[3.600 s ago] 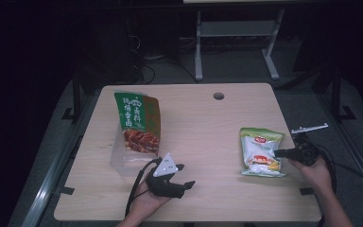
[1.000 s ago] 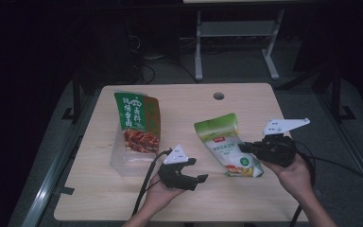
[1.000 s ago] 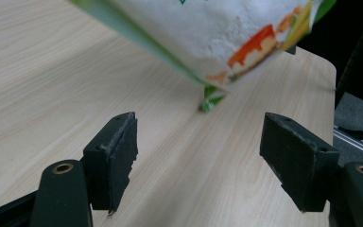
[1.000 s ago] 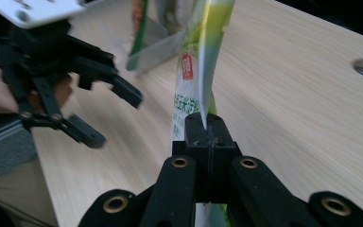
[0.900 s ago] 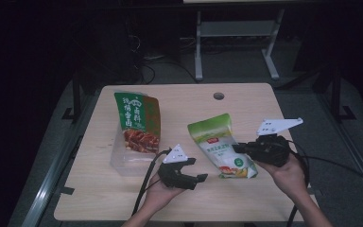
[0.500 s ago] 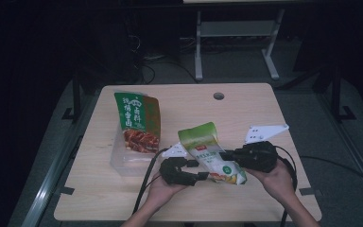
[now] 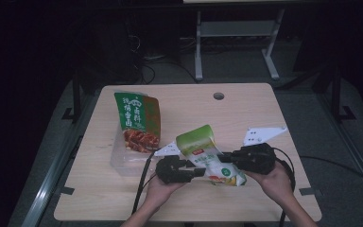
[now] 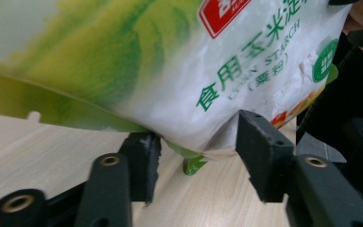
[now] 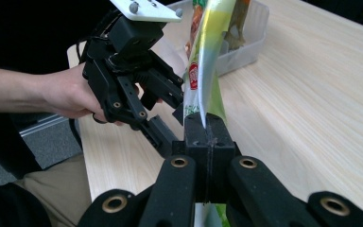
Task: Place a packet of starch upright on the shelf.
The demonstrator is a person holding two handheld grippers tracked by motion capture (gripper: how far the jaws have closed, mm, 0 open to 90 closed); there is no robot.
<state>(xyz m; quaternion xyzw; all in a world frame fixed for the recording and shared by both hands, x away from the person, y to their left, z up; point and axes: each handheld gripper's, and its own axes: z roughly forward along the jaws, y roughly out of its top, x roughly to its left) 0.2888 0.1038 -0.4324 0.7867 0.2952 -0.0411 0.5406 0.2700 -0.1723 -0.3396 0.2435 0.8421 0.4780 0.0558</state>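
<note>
A green and white corn starch bag [image 7: 203,151] hangs above the front middle of the table. My right gripper [image 7: 224,166] comes in from the right and is shut on the bag's edge; in the right gripper view its jaws [image 9: 208,125] clamp the thin film of the bag [image 9: 205,56]. My left gripper [image 7: 199,171] reaches in from the left. In the left gripper view its jaws [image 8: 198,142] have just been closing and stand either side of the bag's lower corner [image 8: 194,61], with the pads not clearly pressing on it. The left gripper [image 9: 175,116] faces the right one.
A red and green snack bag [image 7: 137,123] stands in a clear plastic container [image 7: 120,163] at the table's left. A cable hole [image 7: 218,96] lies near the far edge of the wooden table [image 7: 264,109]. A white desk frame stands on the floor beyond.
My right gripper has carried the bag leftward to the left gripper. The left jaws have narrowed around the bag's lower corner.
</note>
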